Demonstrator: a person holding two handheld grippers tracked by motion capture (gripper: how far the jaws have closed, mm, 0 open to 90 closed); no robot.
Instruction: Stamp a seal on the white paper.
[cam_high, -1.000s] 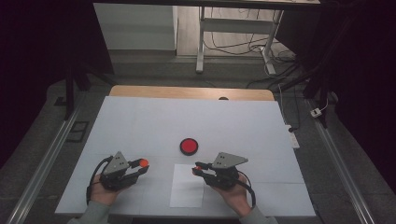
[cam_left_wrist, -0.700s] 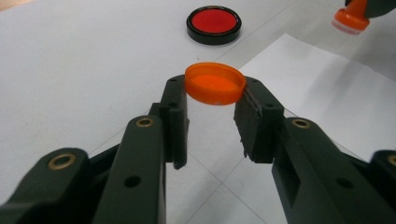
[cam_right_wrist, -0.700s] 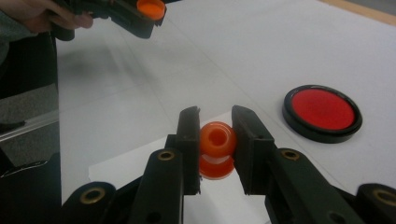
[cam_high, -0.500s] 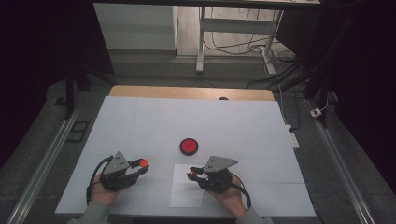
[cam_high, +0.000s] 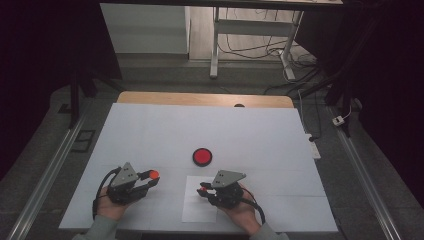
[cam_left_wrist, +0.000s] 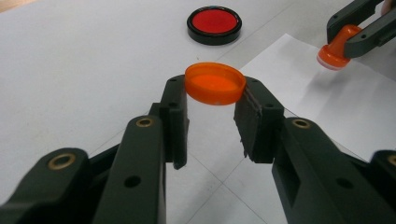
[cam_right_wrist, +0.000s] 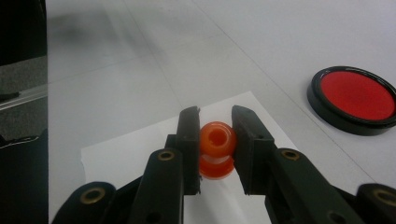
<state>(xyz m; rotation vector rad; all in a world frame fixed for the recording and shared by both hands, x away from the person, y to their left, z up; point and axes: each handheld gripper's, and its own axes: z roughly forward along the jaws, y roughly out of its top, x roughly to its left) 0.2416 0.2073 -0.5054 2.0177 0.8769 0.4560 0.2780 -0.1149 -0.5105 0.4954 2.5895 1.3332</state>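
On the white bench (cam_high: 150, 125), near the red ink pad (cam_high: 202, 156), the left gripper (cam_left_wrist: 215, 95) squeezes the orange cap (cam_left_wrist: 215, 83) and the right gripper (cam_right_wrist: 215, 123) pinches the stamp (cam_right_wrist: 217, 148) over the paper (cam_high: 200, 200), where a tilt might smudge it.

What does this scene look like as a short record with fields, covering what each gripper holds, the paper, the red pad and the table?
left gripper: shut on the orange cap, held above the table
right gripper: shut on the orange stamp, its base over the paper
paper: white sheet lying flat near the table's front edge
red pad: round, black-rimmed, uncovered, beyond the paper and apart from it
table: white top
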